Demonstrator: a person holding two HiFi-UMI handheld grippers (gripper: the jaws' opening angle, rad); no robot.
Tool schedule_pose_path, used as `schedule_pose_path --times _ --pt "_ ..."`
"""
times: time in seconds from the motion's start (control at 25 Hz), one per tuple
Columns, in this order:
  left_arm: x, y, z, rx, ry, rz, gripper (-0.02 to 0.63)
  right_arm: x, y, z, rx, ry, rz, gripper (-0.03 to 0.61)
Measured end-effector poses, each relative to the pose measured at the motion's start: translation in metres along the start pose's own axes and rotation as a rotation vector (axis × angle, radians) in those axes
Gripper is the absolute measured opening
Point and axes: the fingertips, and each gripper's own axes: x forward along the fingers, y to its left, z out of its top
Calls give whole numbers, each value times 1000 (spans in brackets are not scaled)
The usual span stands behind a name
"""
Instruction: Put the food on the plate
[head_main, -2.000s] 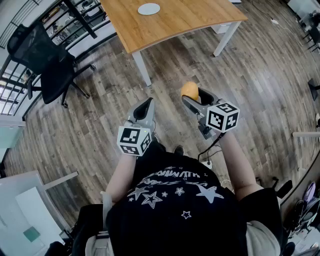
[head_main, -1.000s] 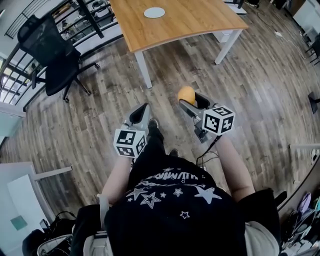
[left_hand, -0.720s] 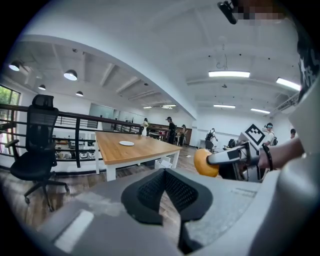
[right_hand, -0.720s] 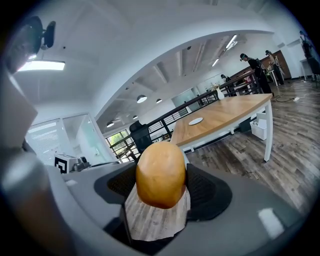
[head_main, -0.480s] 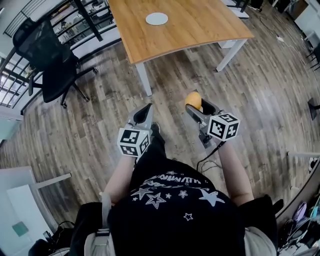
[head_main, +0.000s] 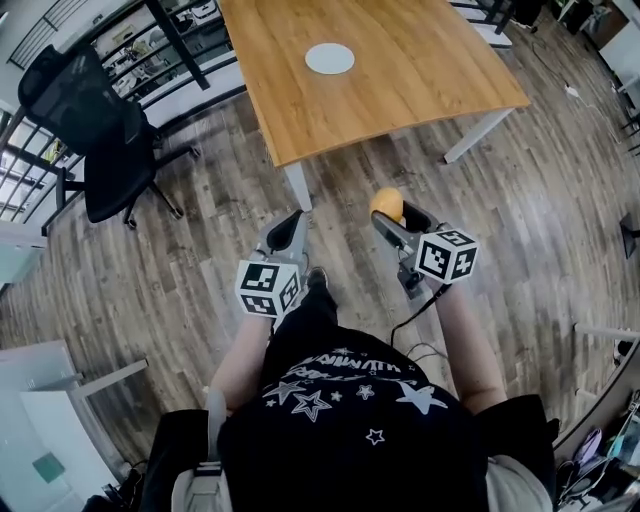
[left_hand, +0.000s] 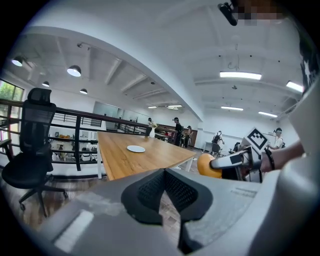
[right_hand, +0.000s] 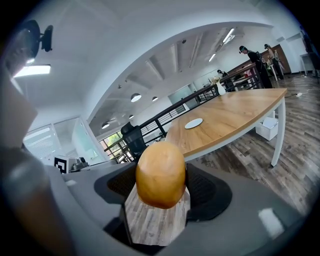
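A round golden-brown piece of food (head_main: 386, 204) (right_hand: 160, 175) sits between the jaws of my right gripper (head_main: 392, 212) (right_hand: 160, 187), which is shut on it above the wooden floor. From the left gripper view the food (left_hand: 206, 165) shows at the right. My left gripper (head_main: 285, 228) (left_hand: 165, 172) is held beside it, jaws together at the tips and nothing in them. A small white plate (head_main: 330, 58) (left_hand: 135, 148) (right_hand: 193, 123) lies on the wooden table (head_main: 420, 70) ahead, well beyond both grippers.
A black office chair (head_main: 95, 130) (left_hand: 30, 150) stands left of the table, in front of a black railing (head_main: 180, 45). White table legs (head_main: 297, 185) reach the floor just ahead of the left gripper. People stand far off behind the table (left_hand: 177, 131).
The table and plate have come nearer in the head view as the person walks towards them. Both grippers travel along, the right one still holding the food.
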Motion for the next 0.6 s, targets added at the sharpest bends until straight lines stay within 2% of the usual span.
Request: schedule_pose_path --times 0.2,0.6 --pt "28 35 10 -14 25 -6 2 43 -13 24 28 10 -15 319" --pt "84 105 41 -43 22 -30 2 124 -33 73 31 26 -57 319"
